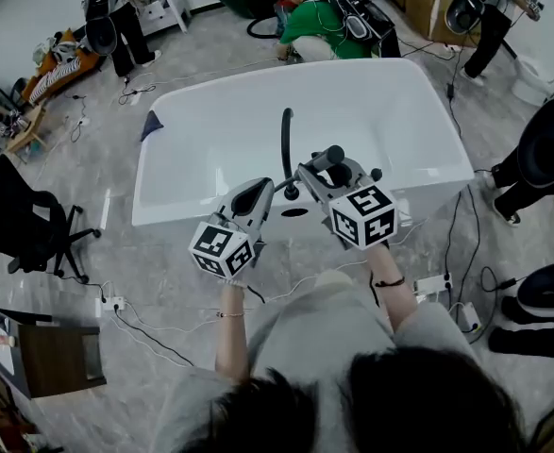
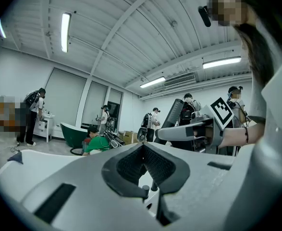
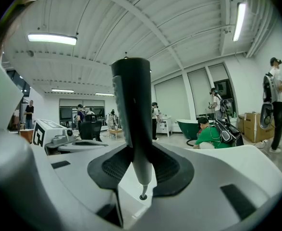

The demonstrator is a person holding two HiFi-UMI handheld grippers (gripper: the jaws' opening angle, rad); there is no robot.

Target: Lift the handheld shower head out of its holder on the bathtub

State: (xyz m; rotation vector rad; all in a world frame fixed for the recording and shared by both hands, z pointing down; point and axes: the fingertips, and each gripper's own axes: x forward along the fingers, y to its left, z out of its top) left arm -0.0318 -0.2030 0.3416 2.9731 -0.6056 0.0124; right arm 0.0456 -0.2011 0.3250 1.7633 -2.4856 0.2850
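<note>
The shower head (image 3: 132, 109) is a dark upright wand with a tapered silver foot, and my right gripper (image 3: 140, 170) is shut on its lower handle. Seen from the head view, that right gripper (image 1: 316, 172) holds the shower head (image 1: 330, 158) above the near rim of the white bathtub (image 1: 201, 210). A dark oval opening (image 1: 294, 212) shows on that rim just below, next to the black curved spout (image 1: 286, 140). My left gripper (image 1: 260, 194) hangs beside it over the same rim, jaws together with nothing in them. The left gripper view shows the shower head (image 2: 175, 113) to the right.
Several people stand or crouch around the room, one in a green top (image 1: 319, 22) behind the tub. Cables and power strips (image 1: 432, 284) lie on the floor by the tub's near side. An office chair (image 1: 31, 239) stands at the left. A dark green tub (image 3: 188, 127) stands farther back.
</note>
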